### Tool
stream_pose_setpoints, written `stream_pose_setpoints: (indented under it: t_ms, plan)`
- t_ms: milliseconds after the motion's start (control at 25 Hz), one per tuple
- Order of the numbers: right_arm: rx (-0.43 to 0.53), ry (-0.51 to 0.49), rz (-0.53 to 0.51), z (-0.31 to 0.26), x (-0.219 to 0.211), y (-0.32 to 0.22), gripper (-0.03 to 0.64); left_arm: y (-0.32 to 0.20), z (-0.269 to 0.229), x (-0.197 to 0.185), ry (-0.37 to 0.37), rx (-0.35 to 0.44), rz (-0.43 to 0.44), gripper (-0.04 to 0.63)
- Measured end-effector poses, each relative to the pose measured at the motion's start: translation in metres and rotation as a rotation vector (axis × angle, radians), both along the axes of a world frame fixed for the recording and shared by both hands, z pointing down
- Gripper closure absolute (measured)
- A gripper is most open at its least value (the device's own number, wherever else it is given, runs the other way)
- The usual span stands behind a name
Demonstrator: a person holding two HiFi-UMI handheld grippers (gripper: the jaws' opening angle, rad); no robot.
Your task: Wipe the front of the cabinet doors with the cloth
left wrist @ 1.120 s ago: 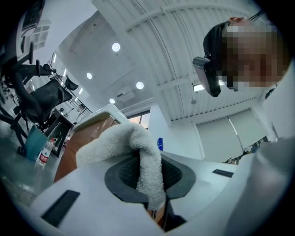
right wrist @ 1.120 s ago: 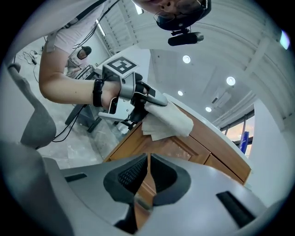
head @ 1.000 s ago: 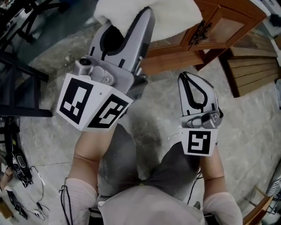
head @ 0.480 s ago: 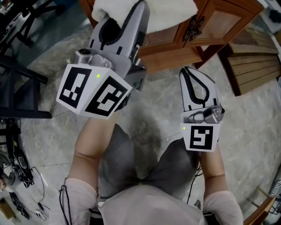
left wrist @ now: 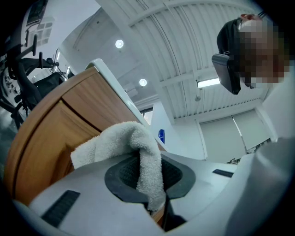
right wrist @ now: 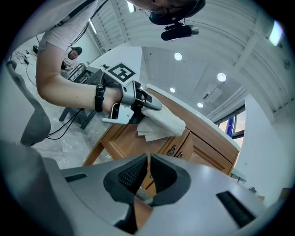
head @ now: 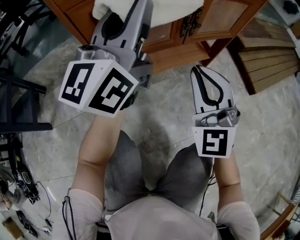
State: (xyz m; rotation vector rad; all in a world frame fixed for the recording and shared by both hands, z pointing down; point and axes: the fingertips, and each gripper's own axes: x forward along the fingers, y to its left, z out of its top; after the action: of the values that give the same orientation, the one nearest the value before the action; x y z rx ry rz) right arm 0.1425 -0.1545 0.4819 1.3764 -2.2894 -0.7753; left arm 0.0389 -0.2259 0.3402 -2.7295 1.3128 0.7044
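Left gripper (head: 139,13), upper centre of frame, clamps the white cloth (head: 174,10) at the cabinet doors (head: 220,18). Right gripper (head: 198,70), centre right: jaws closed together, empty.

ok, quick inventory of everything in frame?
cloth: one, white, clamped in the left gripper, at the cabinet
cabinet: one, brown wood, ahead of the person
door handles: a pair, dark metal, where the doors meet
wooden slats: a stack, brown, right of the cabinet
metal frame: one, black, far left
cables: several, black, lower left
floor: grey stone
left gripper: grey, shut on the cloth
right gripper: grey, shut, empty
forearms: two, bare
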Motion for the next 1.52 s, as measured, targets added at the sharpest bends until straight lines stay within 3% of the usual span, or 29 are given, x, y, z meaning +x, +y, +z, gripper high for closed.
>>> stream_pose_setpoints:
  t_ms: [800, 1040, 1280, 1520]
  plan:
    - [-0.007, 0.013, 0.040, 0.008, 0.043, 0.009, 0.569, -0.023, 0.008, 0.056, 0.010, -0.024, 0.025, 0.535]
    - [-0.012, 0.009, 0.013, 0.012, 0.021, 0.011, 0.569, 0.017, 0.010, 0.008, 0.026, -0.031, 0.032, 0.535]
    - [-0.003, 0.001, -0.074, 0.014, -0.033, 0.015, 0.569, 0.049, 0.025, -0.069, 0.036, -0.065, -0.064, 0.535]
    - [0.010, 0.010, -0.123, 0.015, -0.071, 0.021, 0.569, 0.056, 0.035, -0.118, -0.040, -0.035, -0.191, 0.535]
